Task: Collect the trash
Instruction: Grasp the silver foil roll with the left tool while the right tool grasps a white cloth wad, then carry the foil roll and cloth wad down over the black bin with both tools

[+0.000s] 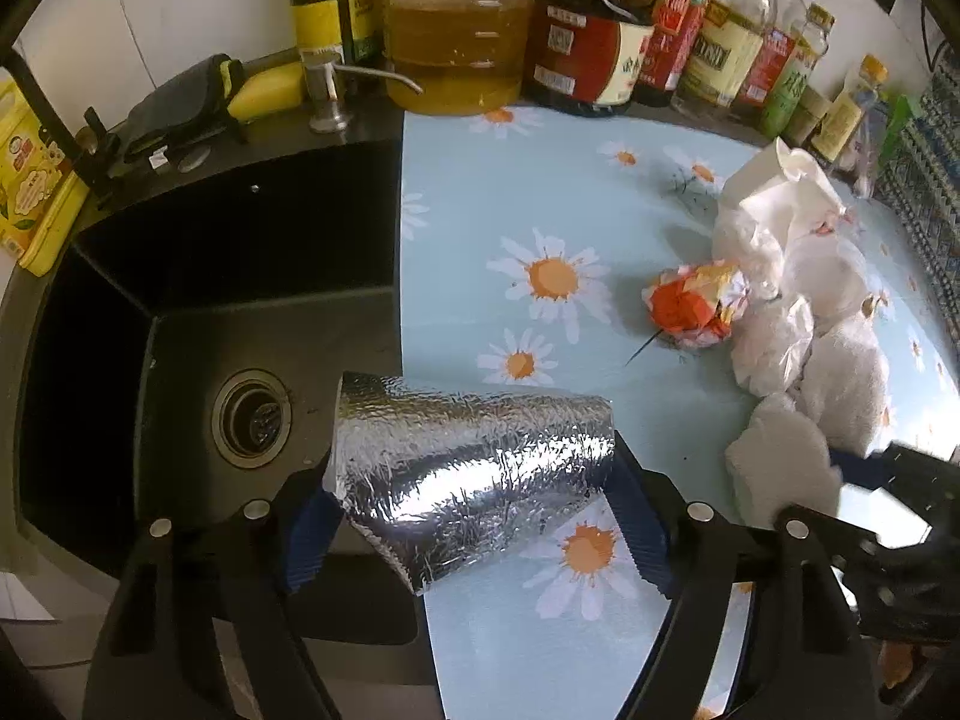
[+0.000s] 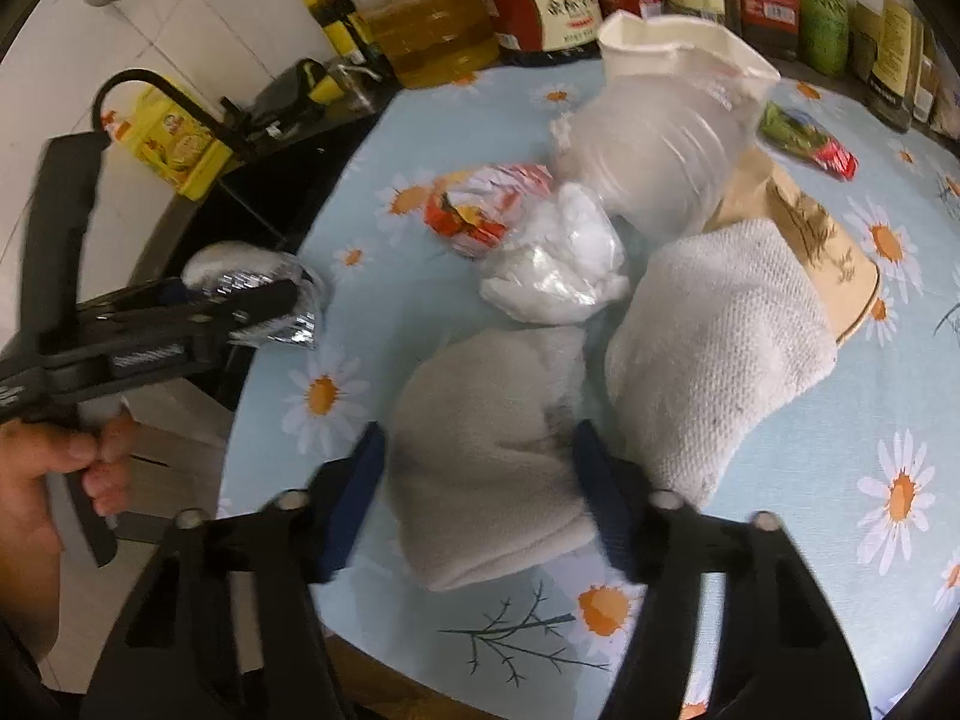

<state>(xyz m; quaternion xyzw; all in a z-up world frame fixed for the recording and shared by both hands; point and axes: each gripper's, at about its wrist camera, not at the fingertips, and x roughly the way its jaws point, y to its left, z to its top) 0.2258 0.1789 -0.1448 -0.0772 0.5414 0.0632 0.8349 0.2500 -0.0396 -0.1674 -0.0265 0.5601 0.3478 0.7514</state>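
My left gripper (image 1: 474,516) is shut on a piece of crumpled silver foil (image 1: 468,474), held over the edge between the sink and the daisy-print counter; it also shows in the right wrist view (image 2: 258,300). My right gripper (image 2: 480,504) has its jaws around a grey-white wad of cloth or paper (image 2: 486,456), pads at both sides. Beyond it lie a white towel wad (image 2: 714,360), a crumpled plastic bag (image 2: 558,264), an orange-red wrapper (image 2: 480,210), a crushed white cup (image 2: 666,138) and a paper cup (image 2: 822,240).
A black sink (image 1: 198,324) with a drain lies to the left. Oil and sauce bottles (image 1: 576,30) line the back wall. A green and red wrapper (image 2: 804,138) lies at the far right. The counter's front edge (image 2: 420,678) is close below.
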